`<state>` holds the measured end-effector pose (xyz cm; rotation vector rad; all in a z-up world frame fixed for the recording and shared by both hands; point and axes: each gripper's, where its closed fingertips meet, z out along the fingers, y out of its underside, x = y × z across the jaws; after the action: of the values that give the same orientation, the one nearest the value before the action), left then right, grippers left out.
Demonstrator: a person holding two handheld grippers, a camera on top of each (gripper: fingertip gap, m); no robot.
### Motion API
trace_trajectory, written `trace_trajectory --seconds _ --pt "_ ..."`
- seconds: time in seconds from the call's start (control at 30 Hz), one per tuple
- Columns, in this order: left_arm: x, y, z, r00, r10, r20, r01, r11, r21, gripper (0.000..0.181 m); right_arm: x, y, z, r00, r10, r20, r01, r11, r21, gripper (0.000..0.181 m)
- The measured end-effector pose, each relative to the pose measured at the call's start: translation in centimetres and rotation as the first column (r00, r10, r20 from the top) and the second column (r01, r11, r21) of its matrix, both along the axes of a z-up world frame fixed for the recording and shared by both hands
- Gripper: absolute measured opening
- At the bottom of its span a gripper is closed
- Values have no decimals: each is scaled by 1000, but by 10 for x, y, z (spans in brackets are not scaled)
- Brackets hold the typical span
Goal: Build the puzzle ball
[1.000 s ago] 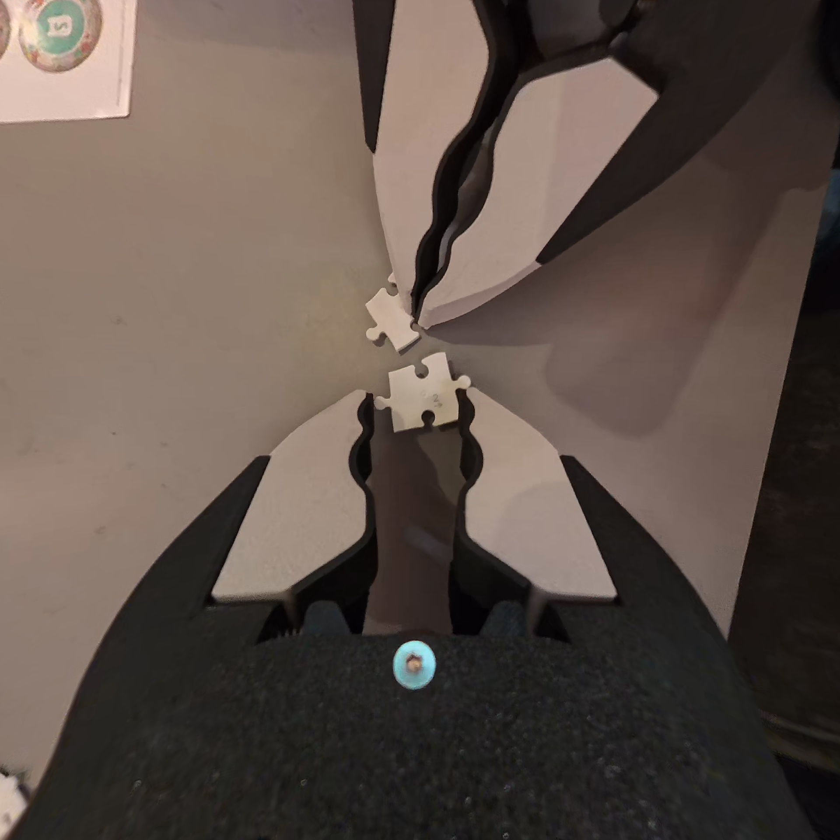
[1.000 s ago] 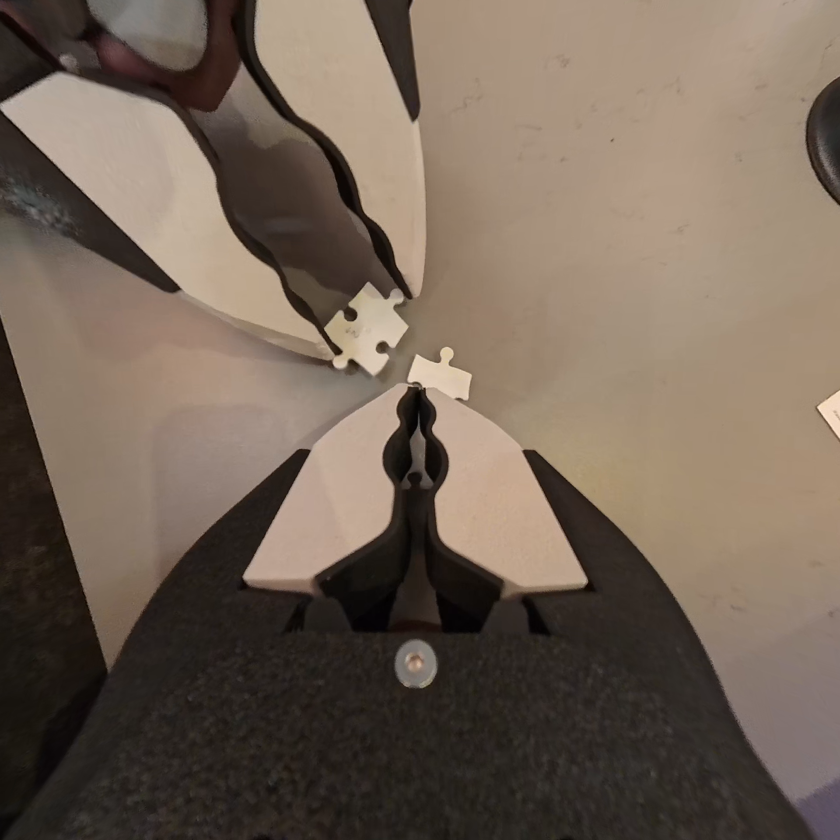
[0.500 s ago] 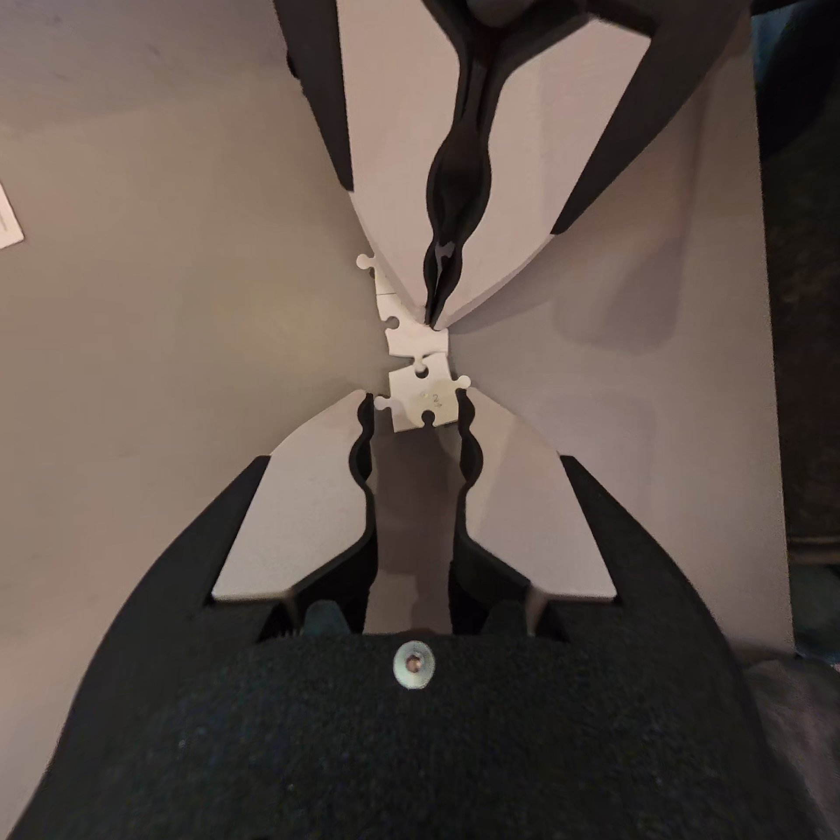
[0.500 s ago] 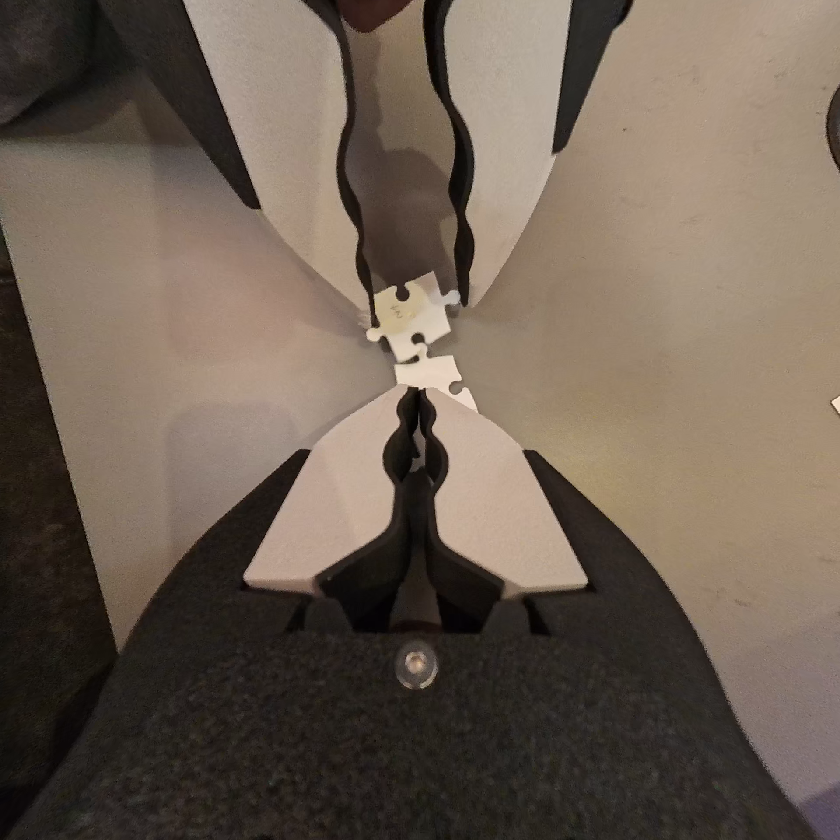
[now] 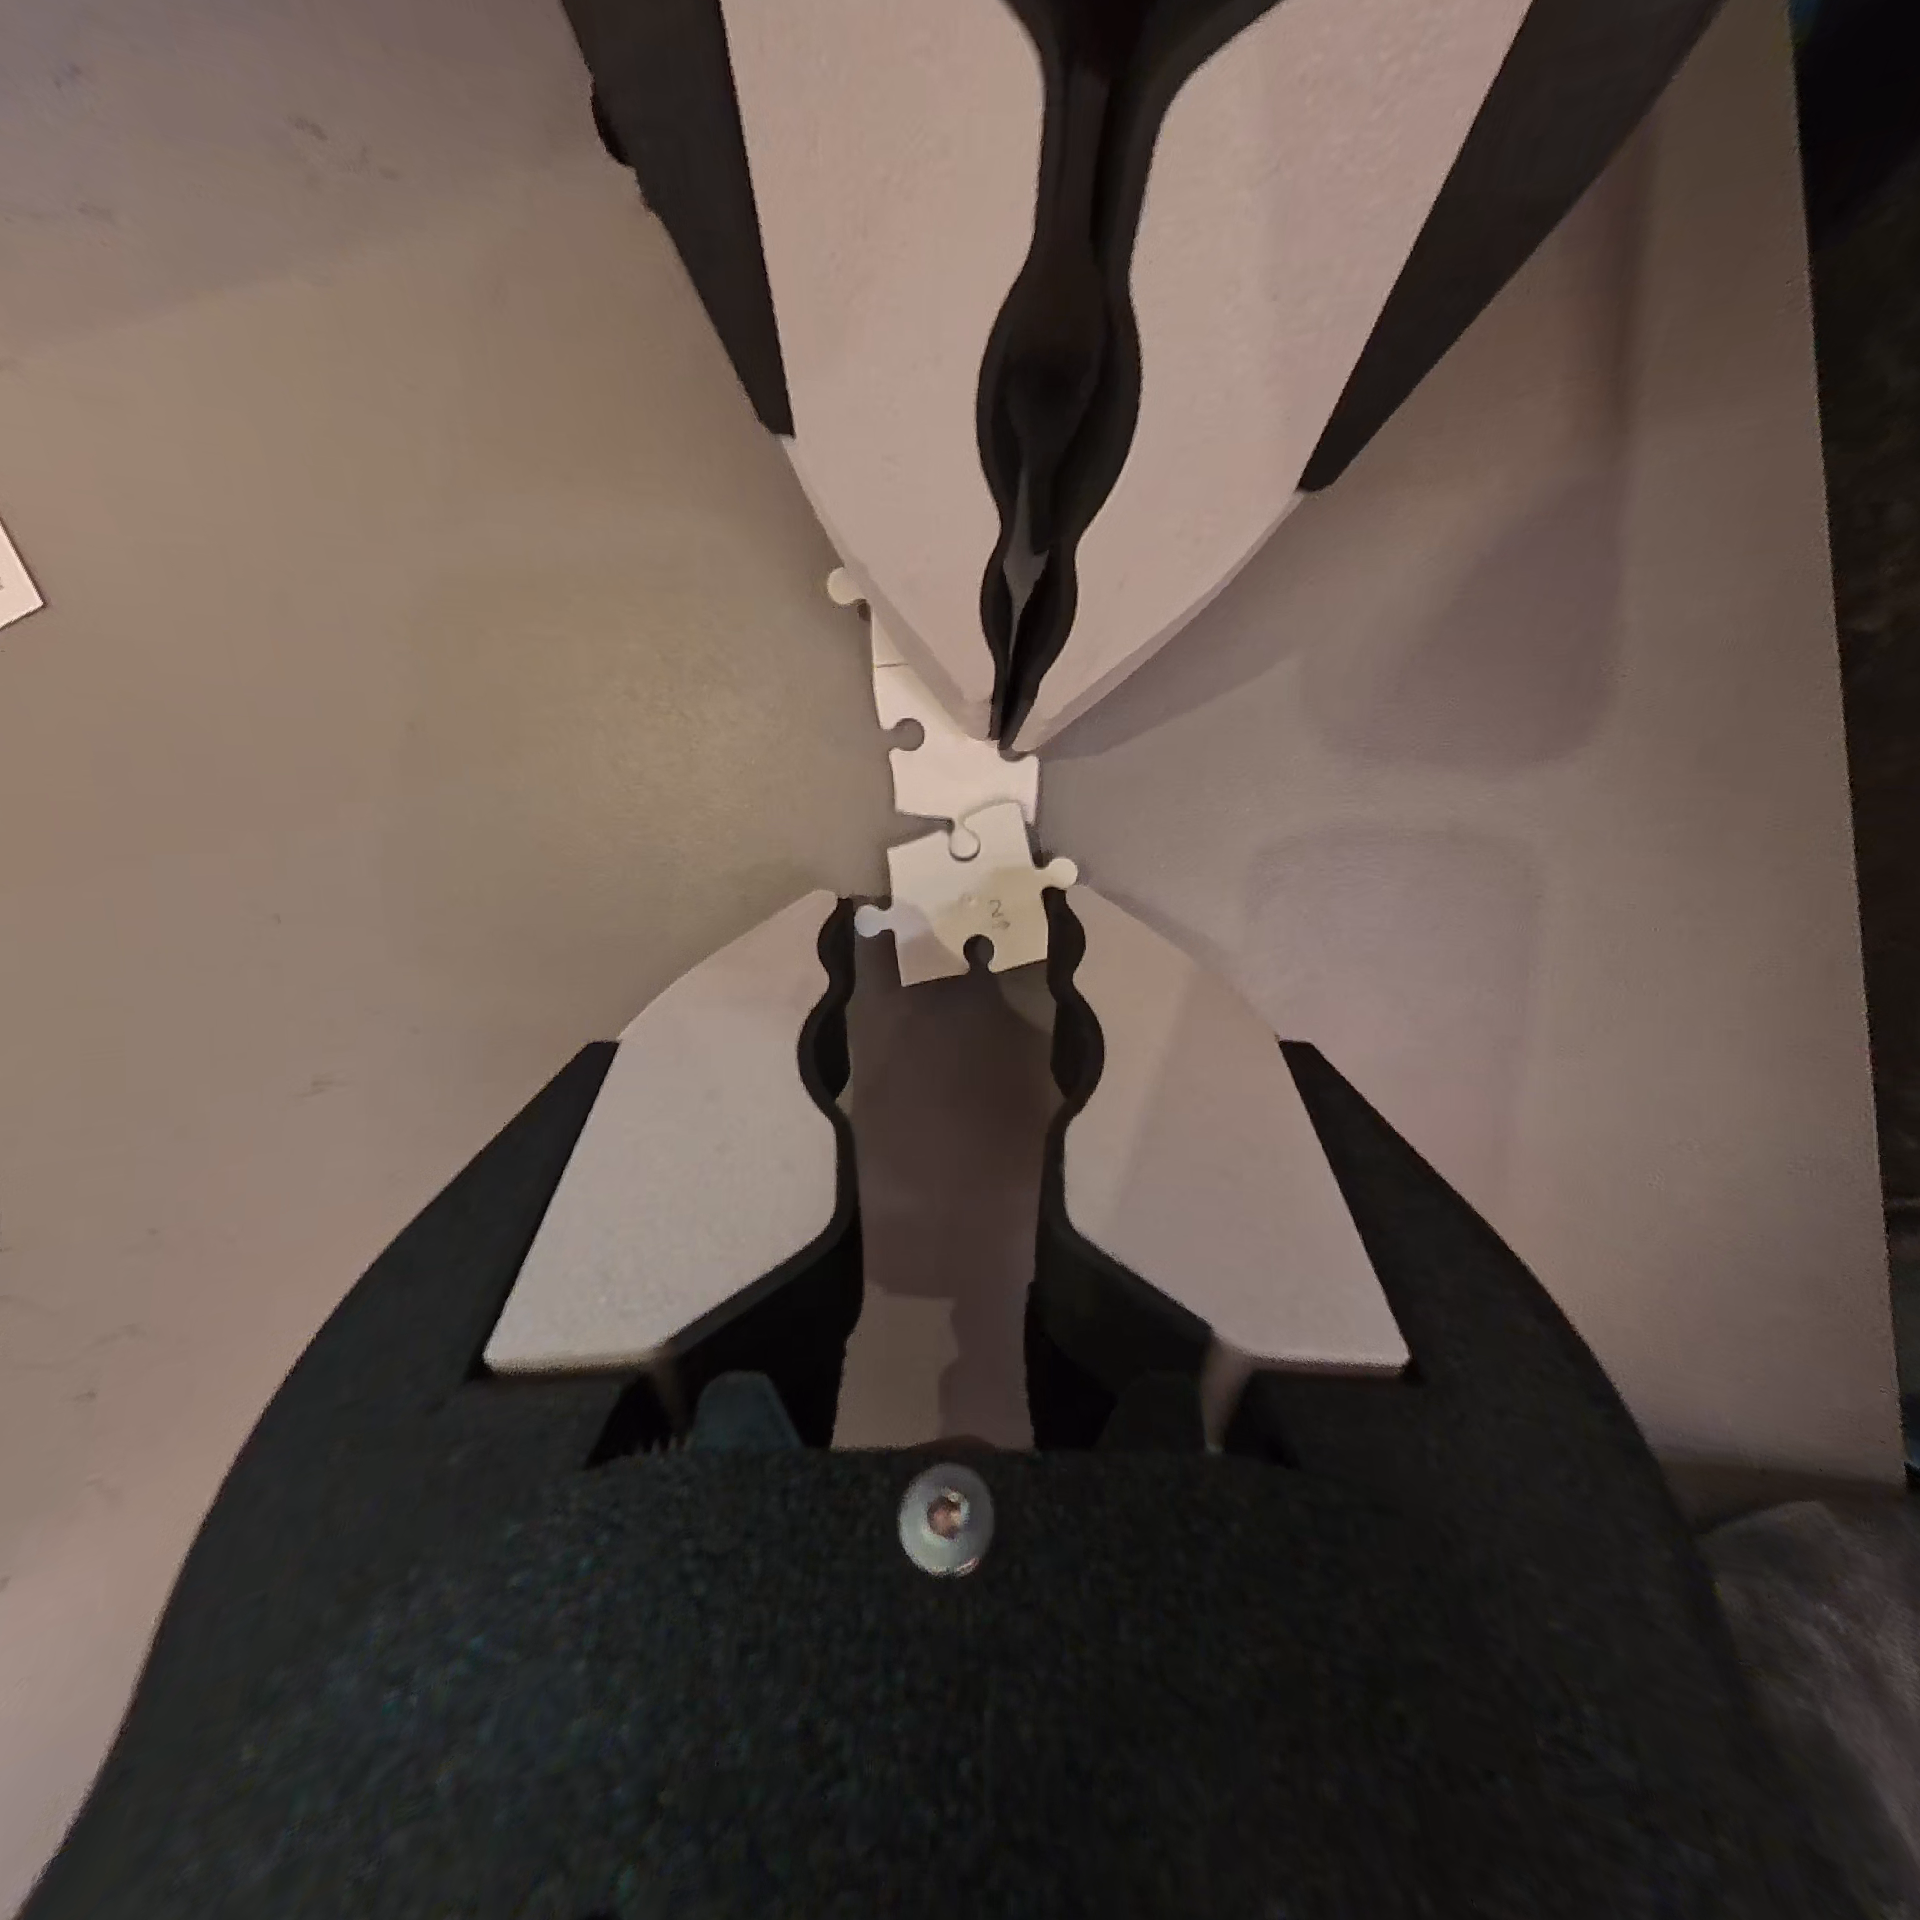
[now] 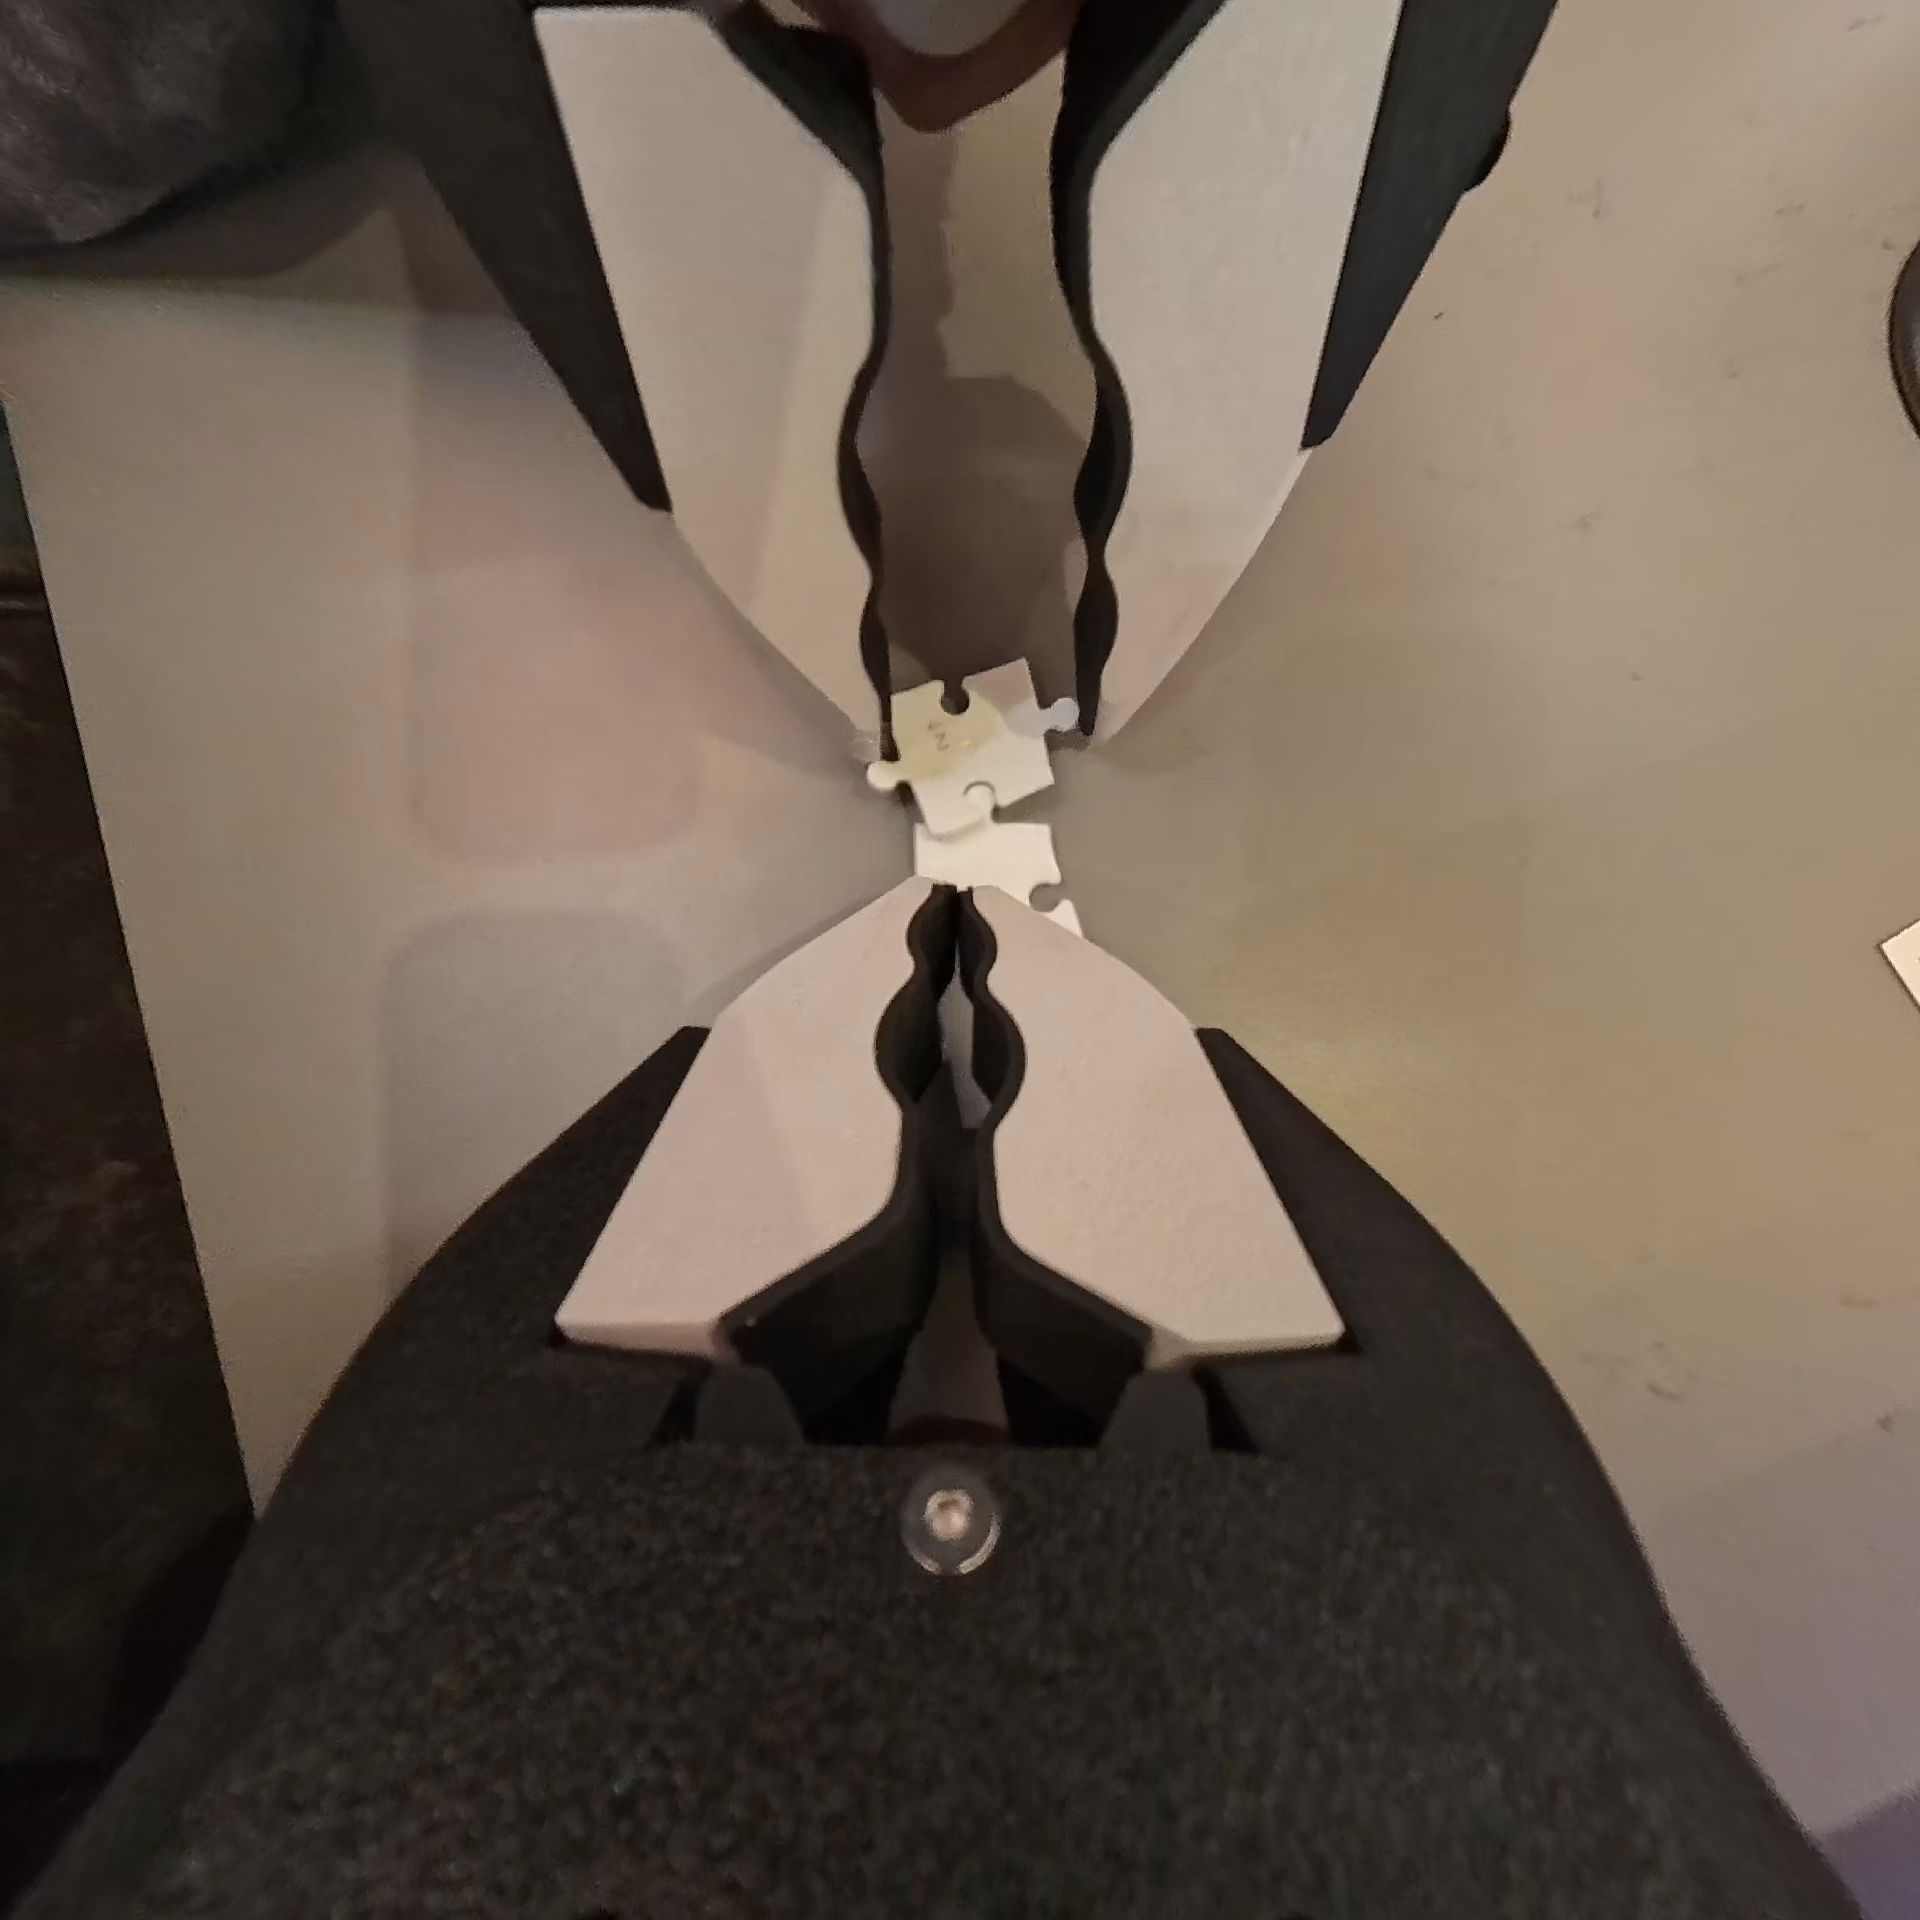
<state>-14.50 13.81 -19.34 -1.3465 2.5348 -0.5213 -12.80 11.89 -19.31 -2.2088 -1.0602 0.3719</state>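
My left gripper [image 5: 951, 920] is shut on a white puzzle piece [image 5: 977, 899], gripping it across its width above the grey table [image 5: 416, 727]. My right gripper [image 5: 1008, 732] points at it from the far side and is shut on a second white piece [image 5: 961, 774]. The two pieces meet edge to edge, and the left one slightly overlaps the right one. I cannot tell whether the tab sits in the notch. In the right wrist view my right gripper [image 6: 956, 896] holds its piece [image 6: 987, 854] just below the left gripper [image 6: 982, 727] and its piece [image 6: 966, 743].
A white paper card [image 5: 12, 587] lies at the table's left edge in the left wrist view and shows at the right [image 6: 1907, 971] in the right wrist view. A dark round object [image 6: 1907, 353] sits far right. The table's edge [image 5: 1792, 727] borders dark floor. My left and right fingertips are right by each other.
The two grippers have swung to face each other and closed in. The two pieces, apart a second ago, now touch and overlap slightly.
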Motion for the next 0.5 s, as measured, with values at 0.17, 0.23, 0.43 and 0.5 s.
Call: trace_trajectory --seconds 0.17,0.23,0.43,0.5 --pt "-1 0 -2 1000 -5 -6 5 1000 4 35 0 -7 12 1000 16 -27 -15 1000 24 0" --pt "-1 1 -2 1000 -2 -11 2 1000 6 35 10 -11 16 1000 -20 -18 20 1000 23 0" --pt "-1 1 -1 1000 3 -12 -3 1000 -3 35 30 -13 9 987 -154 -41 154 988 -3 0" --pt "-1 0 -2 1000 4 -15 -4 1000 -5 35 29 -11 6 988 -155 -14 154 988 -14 0"
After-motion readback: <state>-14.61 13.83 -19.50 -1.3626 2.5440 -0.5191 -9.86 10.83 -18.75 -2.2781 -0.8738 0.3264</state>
